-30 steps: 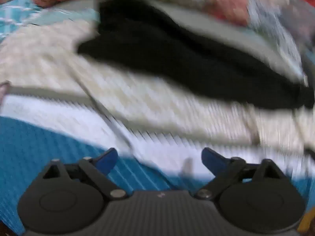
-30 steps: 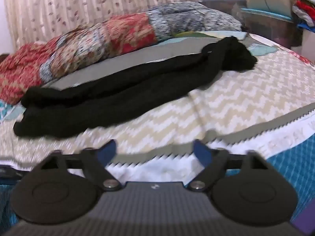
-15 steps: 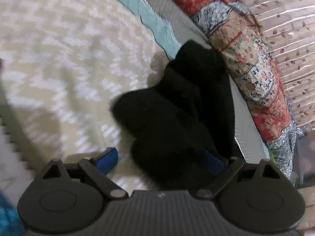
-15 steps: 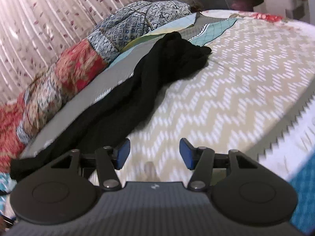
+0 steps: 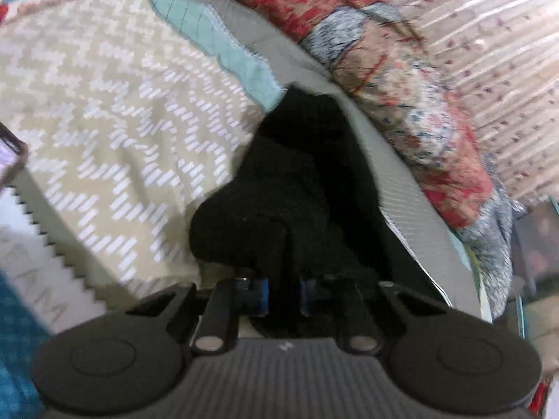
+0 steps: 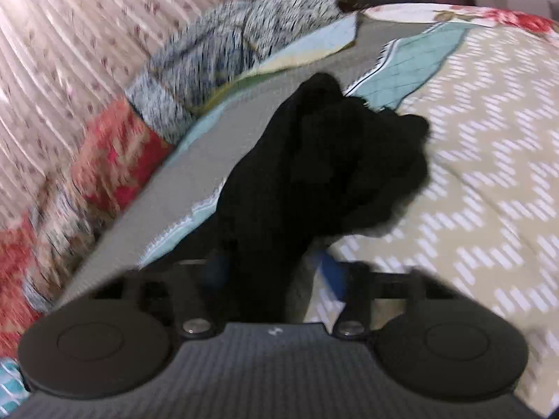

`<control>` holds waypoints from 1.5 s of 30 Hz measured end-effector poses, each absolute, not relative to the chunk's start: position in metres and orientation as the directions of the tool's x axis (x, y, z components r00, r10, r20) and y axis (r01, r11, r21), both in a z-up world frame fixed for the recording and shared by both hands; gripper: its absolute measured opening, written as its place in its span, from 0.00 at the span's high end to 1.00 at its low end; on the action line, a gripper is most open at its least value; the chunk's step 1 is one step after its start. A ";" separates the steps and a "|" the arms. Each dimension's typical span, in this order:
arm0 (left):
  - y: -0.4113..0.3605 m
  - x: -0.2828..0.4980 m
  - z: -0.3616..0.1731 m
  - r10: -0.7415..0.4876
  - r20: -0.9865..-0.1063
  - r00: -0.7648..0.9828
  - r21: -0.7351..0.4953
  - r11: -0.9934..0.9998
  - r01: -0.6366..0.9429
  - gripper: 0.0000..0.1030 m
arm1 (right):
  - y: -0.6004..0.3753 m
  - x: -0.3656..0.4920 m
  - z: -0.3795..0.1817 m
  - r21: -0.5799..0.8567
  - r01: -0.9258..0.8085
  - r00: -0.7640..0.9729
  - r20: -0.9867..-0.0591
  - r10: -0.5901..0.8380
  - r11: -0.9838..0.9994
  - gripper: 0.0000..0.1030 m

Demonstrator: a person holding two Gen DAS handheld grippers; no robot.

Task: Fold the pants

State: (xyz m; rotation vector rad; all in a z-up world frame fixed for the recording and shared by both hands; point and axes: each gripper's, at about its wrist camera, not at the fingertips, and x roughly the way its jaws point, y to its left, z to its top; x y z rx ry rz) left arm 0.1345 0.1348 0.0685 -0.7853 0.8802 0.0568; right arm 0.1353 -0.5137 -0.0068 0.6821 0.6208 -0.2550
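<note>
Gripping, left: left gripper (image 5: 283,295) has just closed; its blue pads (image 5: 260,293) pinch a fold of the pants (image 5: 297,192).
Pants, left view: a black bunched heap rising from the jaws up the middle, lying on the beige zigzag bedspread (image 5: 104,111) and against a grey band (image 5: 401,188) of it.
Left view only: at the far left edge a dark-rimmed object (image 5: 14,160), too cropped to name; a saw-tooth border (image 5: 45,234) with white and blue cloth below; a teal patch (image 5: 216,38) above the pants.
Quilt, left view: a rolled red, floral and grey quilt (image 5: 401,80) runs to the right of the pants, with a pink striped curtain (image 5: 496,52) beyond.
Gripping, right: right gripper (image 6: 270,272) has just closed as well; black cloth fills the jaws, one blue pad (image 6: 333,276) showing on the right, the other darkened behind the fabric.
Pants, right view: the pants (image 6: 332,160) climb from the jaws to a rumpled lump at centre.
Right view only: the curtain (image 6: 70,52) and quilt (image 6: 209,63) sit to the left here, the bedspread (image 6: 489,174) to the right, and a flowered cloth (image 6: 471,14) at the top right.
Blur: both views are smeared, so fine folds cannot be read.
</note>
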 end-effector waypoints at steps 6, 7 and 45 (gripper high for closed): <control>0.167 0.061 0.102 -0.282 -0.679 0.677 -0.617 0.719 -0.319 0.89 | -0.510 0.082 0.049 0.491 0.390 0.862 -0.493 -0.121 0.779 0.93; 0.172 0.055 0.103 -0.277 -0.686 0.673 -0.609 0.725 -0.322 0.89 | -0.509 0.065 0.058 0.497 0.386 0.872 -0.472 -0.131 0.777 0.93; 0.104 0.210 0.051 -0.143 -0.856 0.496 -0.267 0.945 -0.188 0.48 | -0.533 0.142 0.073 0.203 0.473 0.733 -0.631 -0.255 0.857 0.36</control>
